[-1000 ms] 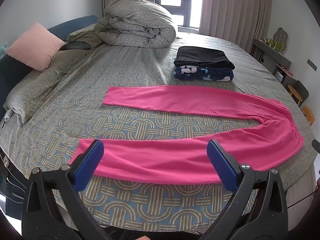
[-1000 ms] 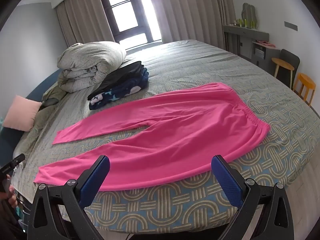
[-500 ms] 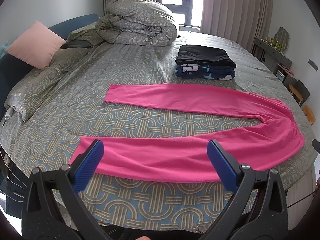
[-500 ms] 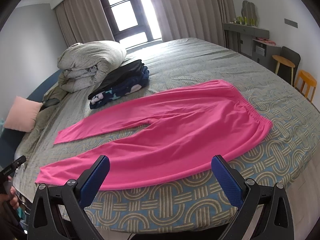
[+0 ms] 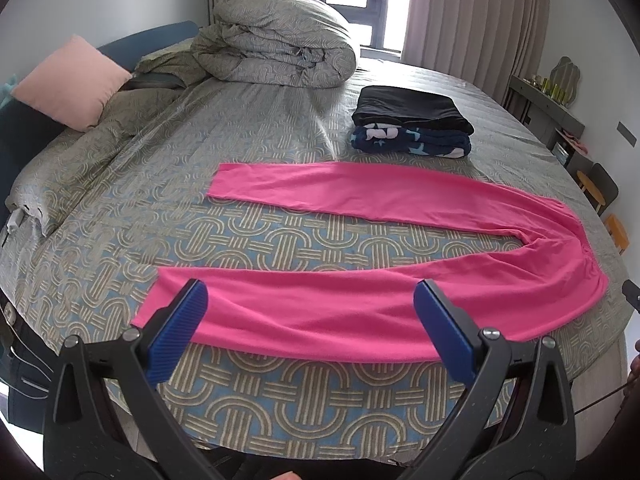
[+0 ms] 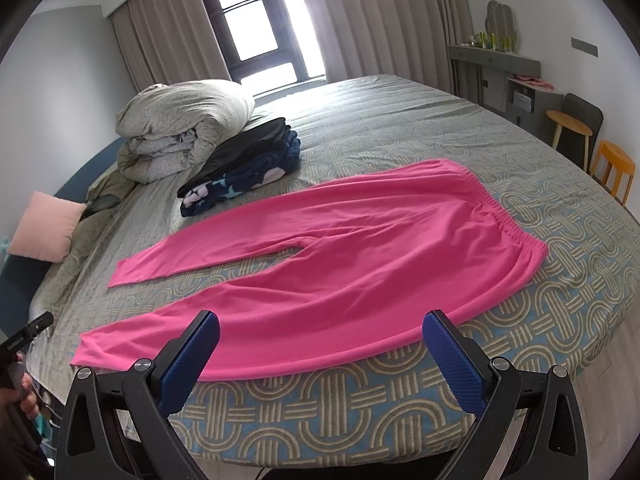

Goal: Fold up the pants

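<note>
Bright pink pants (image 5: 360,304) lie flat on the patterned bed, legs spread apart in a V, cuffs to the left and waistband to the right. They also show in the right wrist view (image 6: 340,256), with the elastic waistband (image 6: 508,216) at the right. My left gripper (image 5: 310,320) is open and empty, held above the near leg at the bed's front edge. My right gripper (image 6: 320,348) is open and empty, above the near leg's lower edge, closer to the waist.
A stack of folded dark clothes (image 5: 412,120) lies behind the pants. A rolled duvet (image 5: 276,52) and a pink pillow (image 5: 68,80) are at the back left. Stools (image 6: 612,168) and a desk (image 6: 504,68) stand right of the bed (image 5: 256,396).
Both grippers have pulled back and risen slightly from the bed; the pants sit a little farther off in view. The pants have not moved and both jaws stay open.
</note>
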The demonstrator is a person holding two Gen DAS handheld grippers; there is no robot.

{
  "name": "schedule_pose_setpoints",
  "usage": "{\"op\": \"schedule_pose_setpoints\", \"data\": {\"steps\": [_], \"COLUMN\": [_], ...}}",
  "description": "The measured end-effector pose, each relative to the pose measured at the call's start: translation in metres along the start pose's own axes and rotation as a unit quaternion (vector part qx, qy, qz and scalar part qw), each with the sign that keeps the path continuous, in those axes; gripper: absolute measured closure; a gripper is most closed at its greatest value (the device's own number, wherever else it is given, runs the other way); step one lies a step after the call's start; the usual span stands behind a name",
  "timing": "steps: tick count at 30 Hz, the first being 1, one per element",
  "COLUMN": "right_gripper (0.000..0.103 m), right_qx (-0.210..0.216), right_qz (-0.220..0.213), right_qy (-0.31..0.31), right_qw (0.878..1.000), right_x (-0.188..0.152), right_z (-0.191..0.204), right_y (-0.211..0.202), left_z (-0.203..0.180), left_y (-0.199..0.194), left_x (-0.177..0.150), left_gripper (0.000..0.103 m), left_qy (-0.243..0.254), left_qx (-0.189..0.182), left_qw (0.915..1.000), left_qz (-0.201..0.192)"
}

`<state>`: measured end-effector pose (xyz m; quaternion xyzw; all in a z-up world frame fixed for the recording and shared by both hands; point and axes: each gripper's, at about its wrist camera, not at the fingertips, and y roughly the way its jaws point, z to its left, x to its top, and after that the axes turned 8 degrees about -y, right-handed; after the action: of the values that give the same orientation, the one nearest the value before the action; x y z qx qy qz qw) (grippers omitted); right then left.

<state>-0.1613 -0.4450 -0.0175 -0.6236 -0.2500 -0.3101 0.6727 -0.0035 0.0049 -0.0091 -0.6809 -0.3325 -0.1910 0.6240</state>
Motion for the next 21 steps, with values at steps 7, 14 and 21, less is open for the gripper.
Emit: {"op": "schedule_pose_setpoints", "data": {"steps": [7, 14, 21], "right_gripper": [0.0, 0.0, 0.0], "right_qx": [-0.003, -0.002, -0.009], "right_qz": [0.001, 0.005, 0.007], "right_qy": [0.004, 0.004, 0.008], "right_qw": [1.0, 1.0, 1.0], "right_x": [-0.002, -0.004, -0.007], "right_z": [-0.004, -0.006, -0.011], "right_y": [0.001, 0.003, 0.003], "left_z": [0.014, 0.021, 0.032], "left_y": [0.008, 0.011, 0.006], "left_x": [-0.004, -0.011, -0.012], "left_gripper": [0.001, 0.001, 0.001], "left_qy": [-0.02, -0.021, -0.037], "left_qx": [0.011, 0.01, -0.002], "left_qw": [0.9996, 0.9993, 0.9991], "left_qz": [0.019, 0.03, 0.021]}}
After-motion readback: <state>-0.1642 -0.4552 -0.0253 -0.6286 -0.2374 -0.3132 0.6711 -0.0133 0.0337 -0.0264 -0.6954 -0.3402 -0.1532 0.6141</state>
